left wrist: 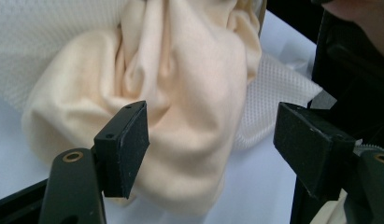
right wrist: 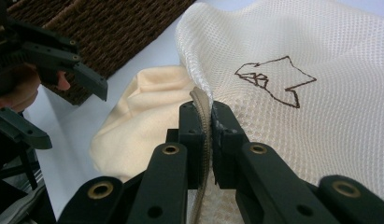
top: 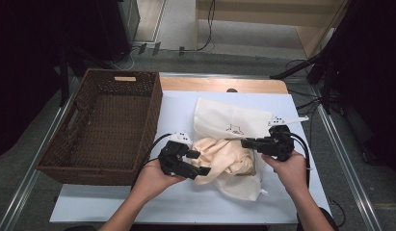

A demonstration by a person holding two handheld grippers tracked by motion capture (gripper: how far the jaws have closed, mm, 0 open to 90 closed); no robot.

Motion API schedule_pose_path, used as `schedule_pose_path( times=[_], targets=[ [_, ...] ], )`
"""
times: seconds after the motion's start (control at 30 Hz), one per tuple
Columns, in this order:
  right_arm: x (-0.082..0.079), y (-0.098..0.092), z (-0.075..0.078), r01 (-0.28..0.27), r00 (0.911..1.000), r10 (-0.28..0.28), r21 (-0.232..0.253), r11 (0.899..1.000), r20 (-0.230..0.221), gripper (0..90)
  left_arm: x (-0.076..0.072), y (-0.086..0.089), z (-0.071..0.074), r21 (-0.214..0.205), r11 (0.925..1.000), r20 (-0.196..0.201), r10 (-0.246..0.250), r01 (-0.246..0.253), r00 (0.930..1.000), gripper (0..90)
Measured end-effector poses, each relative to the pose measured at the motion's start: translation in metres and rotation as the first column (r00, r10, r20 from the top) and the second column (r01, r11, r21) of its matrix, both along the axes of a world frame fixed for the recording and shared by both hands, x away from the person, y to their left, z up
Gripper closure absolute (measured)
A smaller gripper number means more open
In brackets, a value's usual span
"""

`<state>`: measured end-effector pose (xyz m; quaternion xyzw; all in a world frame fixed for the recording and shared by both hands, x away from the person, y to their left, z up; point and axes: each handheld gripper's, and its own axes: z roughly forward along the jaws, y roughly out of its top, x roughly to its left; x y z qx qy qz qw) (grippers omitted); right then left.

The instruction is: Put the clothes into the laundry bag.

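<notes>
- A white mesh bag [top: 234,126] lies on the white mat of the bench [top: 186,202], just right of the brown wicker basket [top: 106,127]; it is the landmark for what follows.
- A cream cloth [top: 224,155] bulges out of the bag's open near-left side, partly inside it and partly on the mat, crumpled into soft folds.
- The bag bears a small dark line drawing [right wrist: 273,80], an angular outline figure; no words or brand name can be read on it.
- The right gripper [top: 249,143] sits at the bag's right side, its jaws together and clamped on the bag's opening edge, where a zip-like strip [right wrist: 204,122] runs between the pads.
- In the right gripper view the mesh rises from the clamped edge, the cloth shows to the left of it and the basket beyond.
- The left gripper [top: 199,162] lies at the bag's near-left, just beside the cloth, held in the person's left hand [top: 152,180].
- Its jaws stand wide apart; in the left gripper view the cloth [left wrist: 180,93] lies ahead of them, with nothing pinched by the pads.
- The basket stands left of the bag, its rim touching the mat's left side; a pale tag [top: 125,78] on its far wall shows no legible text.
- The person's right hand [top: 288,168] holds the right gripper at the bag's near-right.
</notes>
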<state>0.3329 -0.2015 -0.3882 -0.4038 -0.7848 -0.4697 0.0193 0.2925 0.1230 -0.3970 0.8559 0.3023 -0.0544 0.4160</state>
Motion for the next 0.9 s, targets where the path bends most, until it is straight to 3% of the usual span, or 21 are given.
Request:
schedule_pose_path(
  times=[0.13, 0.27, 0.53, 0.6, 0.67, 0.7, 0.77, 0.9],
  targets=[
    [0.004, 0.001, -0.001, -0.022, 0.9997, 0.022, 0.009, 1.000, -0.006, 84.8, -0.005, 0.009, -0.006, -0.012, 0.9998, -0.017, 0.013, -0.013, 0.9998, 25.8],
    [0.006, 0.003, -0.001, -0.033, 0.9994, 0.033, 0.013, 0.999, -0.006, 85.1, -0.012, 0.015, -0.010, 0.028, 0.9982, -0.005, 0.052, -0.052, 0.9986, 29.7],
    [0.010, 0.003, -0.002, -0.036, 0.9993, 0.036, 0.027, 0.999, -0.013, 85.1, -0.025, 0.031, -0.025, 0.020, 0.9937, -0.037, 0.110, -0.110, 0.9932, 59.2],
    [0.010, 0.003, -0.002, -0.036, 0.9992, 0.037, 0.028, 0.999, -0.015, 85.1, -0.027, 0.035, -0.029, 0.047, 0.9923, -0.029, 0.116, -0.114, 0.9929, 69.6],
    [0.010, 0.003, -0.002, -0.036, 0.9992, 0.037, 0.027, 0.999, -0.014, 85.1, -0.027, 0.038, -0.037, 0.051, 0.9881, -0.040, 0.147, -0.145, 0.9883, 81.2],
    [0.010, 0.003, -0.002, -0.036, 0.9992, 0.036, 0.027, 0.999, -0.014, 85.1, -0.025, 0.038, -0.042, 0.082, 0.9858, -0.048, 0.151, -0.146, 0.9875, 87.2],
    [0.009, 0.003, -0.002, -0.036, 0.9992, 0.037, 0.027, 0.999, -0.015, 85.1, -0.022, 0.035, -0.050, 0.113, 0.9818, -0.040, 0.158, -0.153, 0.9867, 90.0],
    [0.009, 0.002, -0.002, -0.036, 0.9993, 0.036, 0.025, 0.999, -0.011, 85.1, -0.015, 0.023, -0.059, 0.102, 0.9822, -0.043, 0.162, -0.157, 0.9858, 90.0]
  ],
)
